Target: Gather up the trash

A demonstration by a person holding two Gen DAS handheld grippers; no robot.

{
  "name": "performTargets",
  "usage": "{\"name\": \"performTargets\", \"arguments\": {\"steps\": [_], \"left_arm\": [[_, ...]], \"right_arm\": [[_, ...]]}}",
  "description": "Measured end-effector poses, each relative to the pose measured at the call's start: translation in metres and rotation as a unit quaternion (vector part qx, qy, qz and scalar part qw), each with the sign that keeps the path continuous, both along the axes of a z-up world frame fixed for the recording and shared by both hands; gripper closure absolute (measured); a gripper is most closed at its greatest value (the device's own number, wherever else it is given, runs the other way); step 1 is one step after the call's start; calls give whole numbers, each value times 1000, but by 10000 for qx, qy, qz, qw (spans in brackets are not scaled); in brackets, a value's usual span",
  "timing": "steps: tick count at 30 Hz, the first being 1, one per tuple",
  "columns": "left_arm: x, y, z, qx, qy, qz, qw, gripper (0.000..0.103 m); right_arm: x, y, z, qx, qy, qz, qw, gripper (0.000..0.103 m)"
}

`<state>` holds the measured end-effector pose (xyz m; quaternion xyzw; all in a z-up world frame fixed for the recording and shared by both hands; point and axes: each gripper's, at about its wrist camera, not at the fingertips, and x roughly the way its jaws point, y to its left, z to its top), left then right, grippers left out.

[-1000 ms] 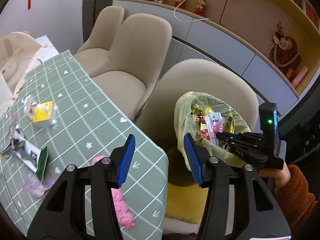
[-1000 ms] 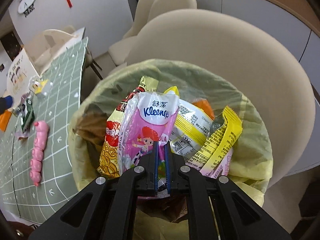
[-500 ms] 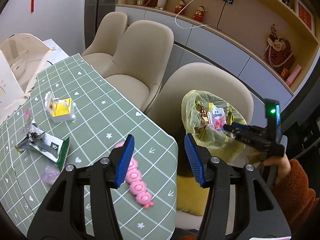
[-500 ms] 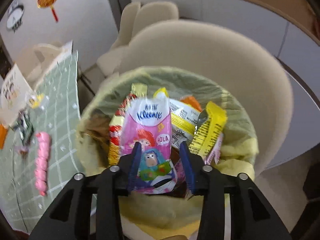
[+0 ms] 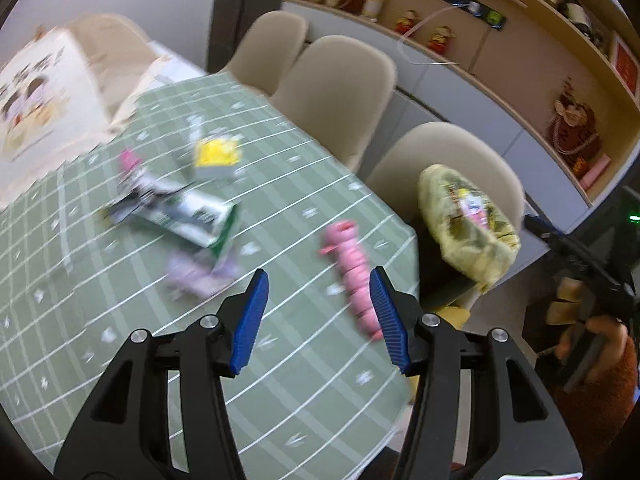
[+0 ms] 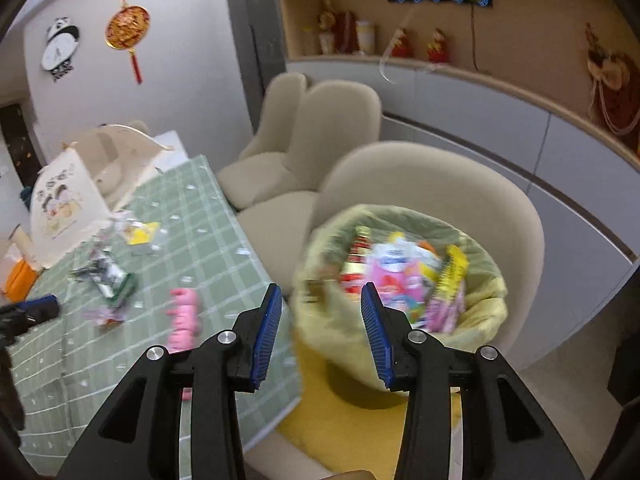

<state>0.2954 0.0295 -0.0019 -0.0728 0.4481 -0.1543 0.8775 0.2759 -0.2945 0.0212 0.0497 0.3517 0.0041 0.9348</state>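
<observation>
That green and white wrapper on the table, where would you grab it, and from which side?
Probably from above, with the left tongs, across the green wrapper's narrow width near its free end. It lies flat and long on the table, so the short span fits the open jaws; blur hides finer detail.

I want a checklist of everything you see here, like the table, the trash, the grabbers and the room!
Surface: green grid tablecloth on the table.
Job's things: bin with yellow bag on a beige chair, already holding a pink Kleenex pack and wrappers.
Clutter: green-and-white wrapper, yellow-topped box, purple scrap, pink caterpillar toy, all on the cloth; blurred.
Grippers: left gripper open above the table; right gripper open, empty, beside the bin.
Cables: white cord hanging by the shelf.
Surroundings: panda clock, red ornament, paper bag.
</observation>
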Motion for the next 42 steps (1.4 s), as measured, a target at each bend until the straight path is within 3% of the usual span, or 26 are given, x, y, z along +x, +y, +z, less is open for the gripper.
{"name": "performTargets", "arguments": {"steps": [10,16,19,28,33,38,42], "left_arm": [[-25,119,-33,-81,439,953,9944,53],[-24,174,-43,-199,462,1350,9896,53],[-20,194,-48,-286,426,1425,9885,53],[29,204,-55,-1017,224,1246,9867,51],[58,199,-57,-891,287,1240,9879,51],[60,209,-62,-682,289,1329,9884,51],[51,232,-66,-631,330,1573,9850,51]], "right_arm": [[-27,92,-7,-39,16,319,9995,63],[-32,124,-27,296,105,349,9989,53],[-28,143,-37,159,273,526,9981,49],[-6,175,-52,-595,633,907,9921,49],[15,184,-65,-427,841,1081,9897,49],[41,224,-62,-654,666,1589,9829,49],[81,275,-59,-663,490,2476,9653,49]]}}
